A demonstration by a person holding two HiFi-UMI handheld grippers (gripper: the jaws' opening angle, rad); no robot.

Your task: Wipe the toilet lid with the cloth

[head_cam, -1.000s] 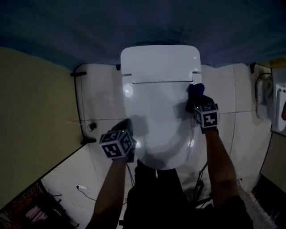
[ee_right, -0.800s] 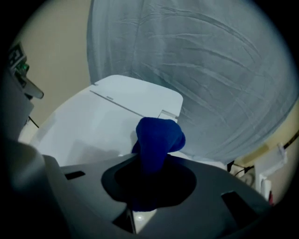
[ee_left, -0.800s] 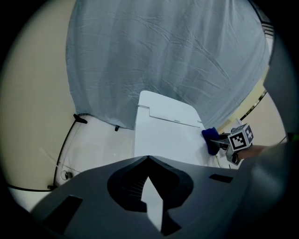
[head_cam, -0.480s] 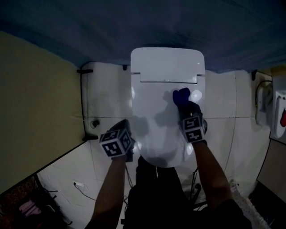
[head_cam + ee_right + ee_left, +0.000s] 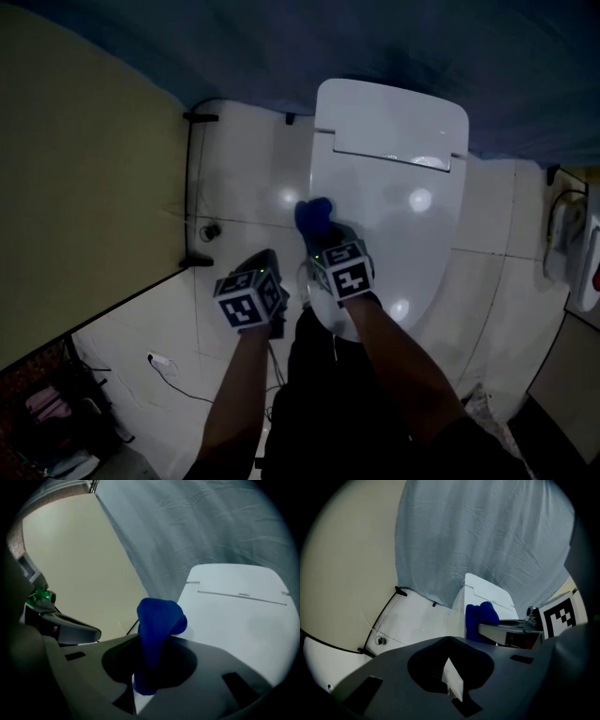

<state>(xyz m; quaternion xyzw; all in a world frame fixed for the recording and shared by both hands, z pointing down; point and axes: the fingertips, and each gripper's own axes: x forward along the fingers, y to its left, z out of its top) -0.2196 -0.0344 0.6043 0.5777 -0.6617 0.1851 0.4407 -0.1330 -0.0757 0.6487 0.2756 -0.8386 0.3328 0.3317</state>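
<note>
The white plastic toilet lid (image 5: 403,216) is down and shut, its hinge end toward the grey-blue sheet (image 5: 394,42) that hangs behind the toilet. From the head view I see my right gripper (image 5: 323,246) at the lid's left edge, toward the front end. Its fingers are clamped on a bunched blue cloth (image 5: 314,217). The cloth sticks out ahead of the fingers and overlaps that left edge, though I cannot tell for sure whether it presses on the surface. The right gripper view confirms the grip. The cloth (image 5: 157,625) stands up from between the closed fingers of the right gripper (image 5: 145,672) as a rounded wad, with the lid (image 5: 243,620) spreading out to its right. My left gripper (image 5: 262,272) hangs just beside the right one, off the toilet's left side, over the white tiled floor (image 5: 234,197). In its own view the left gripper (image 5: 450,679) has its fingers together with nothing between them. That view looks past them at the cloth (image 5: 480,618) and the lid (image 5: 487,592) beyond. A beige wall (image 5: 84,169) runs along the left.
</note>
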